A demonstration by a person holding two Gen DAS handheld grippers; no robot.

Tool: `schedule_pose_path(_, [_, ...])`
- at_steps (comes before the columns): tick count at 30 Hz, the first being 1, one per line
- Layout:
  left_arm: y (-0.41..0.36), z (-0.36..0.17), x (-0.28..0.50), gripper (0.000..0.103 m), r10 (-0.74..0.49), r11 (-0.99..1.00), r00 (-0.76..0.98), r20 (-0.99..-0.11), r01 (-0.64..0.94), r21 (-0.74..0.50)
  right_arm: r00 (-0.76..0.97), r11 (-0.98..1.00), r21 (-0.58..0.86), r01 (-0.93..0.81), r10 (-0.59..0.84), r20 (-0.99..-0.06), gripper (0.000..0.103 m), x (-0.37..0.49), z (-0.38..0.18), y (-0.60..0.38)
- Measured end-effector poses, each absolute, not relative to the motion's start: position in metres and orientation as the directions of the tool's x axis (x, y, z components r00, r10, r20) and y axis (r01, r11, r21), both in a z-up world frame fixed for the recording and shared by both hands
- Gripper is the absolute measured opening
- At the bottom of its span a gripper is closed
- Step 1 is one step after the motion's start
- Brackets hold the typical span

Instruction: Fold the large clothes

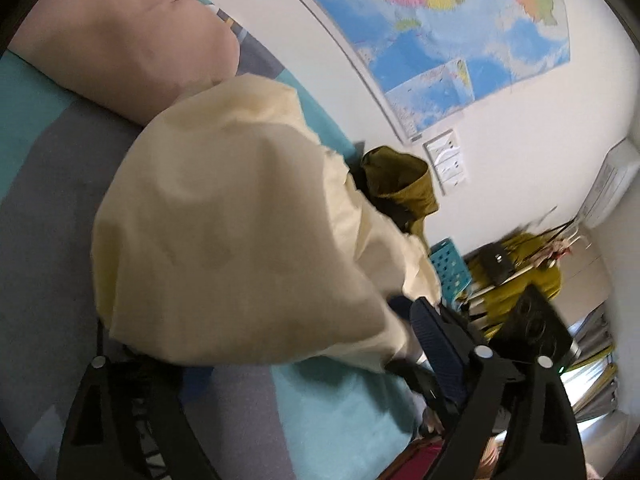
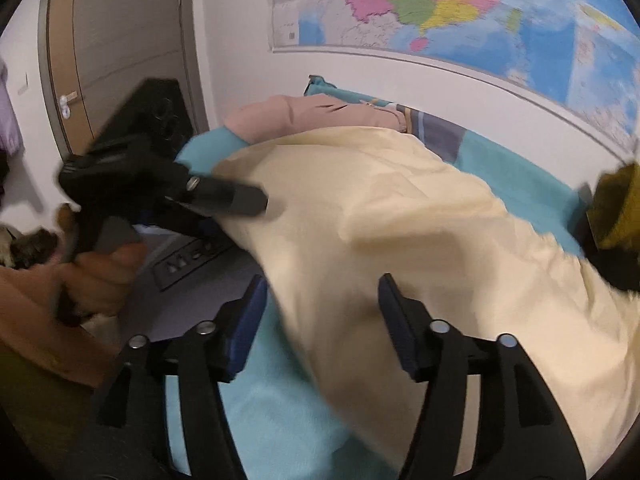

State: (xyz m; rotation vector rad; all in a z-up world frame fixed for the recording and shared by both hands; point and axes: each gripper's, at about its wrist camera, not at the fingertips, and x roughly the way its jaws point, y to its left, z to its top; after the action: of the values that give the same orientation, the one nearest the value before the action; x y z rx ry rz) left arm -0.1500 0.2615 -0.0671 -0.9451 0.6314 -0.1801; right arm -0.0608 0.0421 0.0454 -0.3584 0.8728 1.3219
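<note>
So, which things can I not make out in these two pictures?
- Cream fabric garment: its type and sleeves, both views; bunched up.
- Left gripper: one fingertip, left wrist view; the garment covers it.
- Olive-green cloth: mostly cut off by the right wrist view's right edge.
- Colourful wall map: its labels, both views; blurred and too small.

Black plastic gripper (image 2: pixel 320 312) linkages, silver pivot screws, blue ribbed finger pads (image 2: pixel 248 316); bare-skinned hand (image 2: pixel 100 280) seen.

No legible text (wall map (image 2: pixel 460 4) lettering too blurred)
</note>
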Motion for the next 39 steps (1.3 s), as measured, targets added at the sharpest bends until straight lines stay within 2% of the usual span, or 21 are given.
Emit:
schedule_pose_path(5, [0.256, -0.066, -0.126, 0.089, -0.39, 0.615, 0.799, -0.457, -0.144, -0.775, -0.074, 0.343, 0.47, -0.813, 0.741, -0.667, 0.07, -0.038, 0.048, -0.027])
schedule_pose_path(11, [0.248, -0.068, -0.101, 0.088, -0.318, 0.714, 0.754, -0.575, -0.209, -0.669, -0.045, 0.516, 0.64, -0.57, 0.758, -0.651, 0.075, -0.023, 0.025, -0.119])
schedule_pose_path(14, [0.247, -0.068, -0.099, 0.079, -0.283, 0.734, 0.738, -0.612, -0.243, -0.633, 0.008, 0.608, 0.67, -0.426, 0.743, -0.67, 0.082, -0.016, 0.013, -0.161])
schedule_pose_path(16, [0.249, -0.068, -0.1, 0.067, -0.258, 0.749, 0.724, -0.64, -0.269, -0.606, 0.069, 0.673, 0.658, -0.338, 0.715, -0.696, 0.084, -0.011, 0.008, -0.185])
schedule_pose_path(21, [0.246, -0.067, -0.099, 0.058, -0.214, 0.77, 0.704, -0.677, -0.304, -0.56, 0.189, 0.735, 0.656, -0.173, 0.678, -0.71, 0.087, 0.006, -0.002, -0.214])
schedule_pose_path(25, [0.244, -0.067, -0.097, 0.058, -0.205, 0.784, 0.697, -0.687, -0.303, -0.542, 0.236, 0.757, 0.634, -0.156, 0.652, -0.721, 0.091, 0.006, -0.002, -0.206])
schedule_pose_path(29, [0.247, -0.067, -0.098, 0.06, -0.216, 0.782, 0.695, -0.686, -0.298, -0.548, 0.268, 0.765, 0.633, -0.118, 0.639, -0.721, 0.091, 0.006, -0.003, -0.205])
schedule_pose_path(32, [0.246, -0.066, -0.097, 0.065, -0.228, 0.788, 0.694, -0.683, -0.28, -0.548, 0.285, 0.749, 0.657, -0.085, 0.65, -0.705, 0.09, 0.008, -0.006, -0.216])
schedule_pose_path(34, [0.243, -0.066, -0.096, 0.073, -0.236, 0.793, 0.698, -0.676, -0.264, -0.549, 0.304, 0.748, 0.66, -0.066, 0.645, -0.701, 0.093, 0.015, -0.008, -0.214])
schedule_pose_path(36, [0.24, -0.065, -0.093, 0.077, -0.231, 0.798, 0.699, -0.677, -0.262, -0.543, 0.324, 0.752, 0.655, -0.077, 0.64, -0.697, 0.096, 0.02, -0.008, -0.205])
schedule_pose_path(39, [0.236, -0.064, -0.091, 0.079, -0.223, 0.806, 0.694, -0.685, -0.264, -0.53, 0.355, 0.766, 0.637, -0.092, 0.623, -0.697, 0.096, 0.027, -0.011, -0.19])
